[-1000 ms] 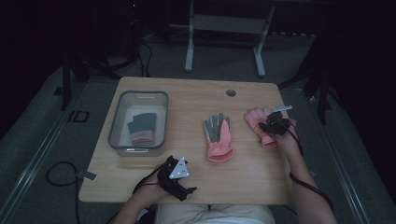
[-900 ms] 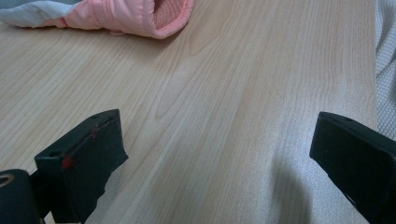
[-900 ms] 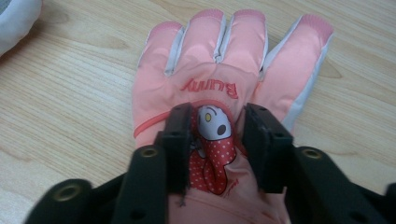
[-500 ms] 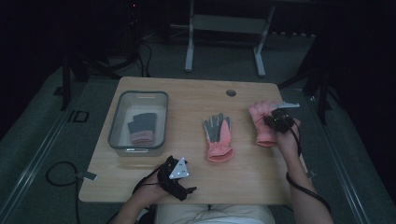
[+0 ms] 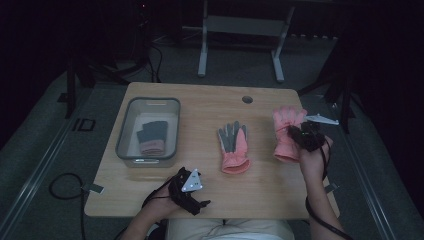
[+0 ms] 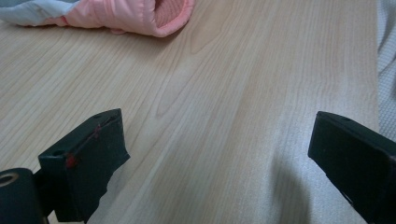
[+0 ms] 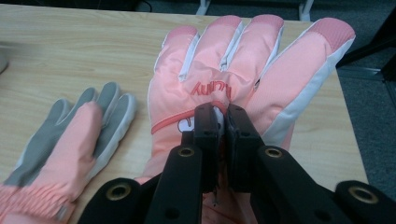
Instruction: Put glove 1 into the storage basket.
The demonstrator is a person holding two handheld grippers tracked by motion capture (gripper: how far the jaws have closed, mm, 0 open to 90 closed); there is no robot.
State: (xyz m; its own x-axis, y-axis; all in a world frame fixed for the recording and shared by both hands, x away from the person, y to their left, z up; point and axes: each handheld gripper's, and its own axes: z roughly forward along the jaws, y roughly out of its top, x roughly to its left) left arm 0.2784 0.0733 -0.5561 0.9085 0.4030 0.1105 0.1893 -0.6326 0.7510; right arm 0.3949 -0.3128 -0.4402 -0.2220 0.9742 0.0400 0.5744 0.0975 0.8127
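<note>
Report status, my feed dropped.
Right gripper shut on pink glove. Left gripper open, idle. Second glove, bin apart.

The pink glove [image 7: 224, 79] pinched between the right gripper's [image 7: 223, 116] jaws looks like smooth, slightly shiny padded nylon, with white trim strips and stitched lettering just past the jaw tips. The second glove [image 7: 70, 135], off to the left of those jaws, has a matt grey grippy-looking palm and a ribbed knit cuff. The bench [image 6: 210, 93] is pale wood, or laminate with a printed grain; satin finish, smooth. Jaws on the left gripper [image 6: 219, 154] are matt black plastic, a bit scuffed with a red mark on one. The bin [image 5: 148, 131] is clear plastic with a grey rim, and a dark knit-looking glove [image 5: 151, 136] sits inside.
</note>
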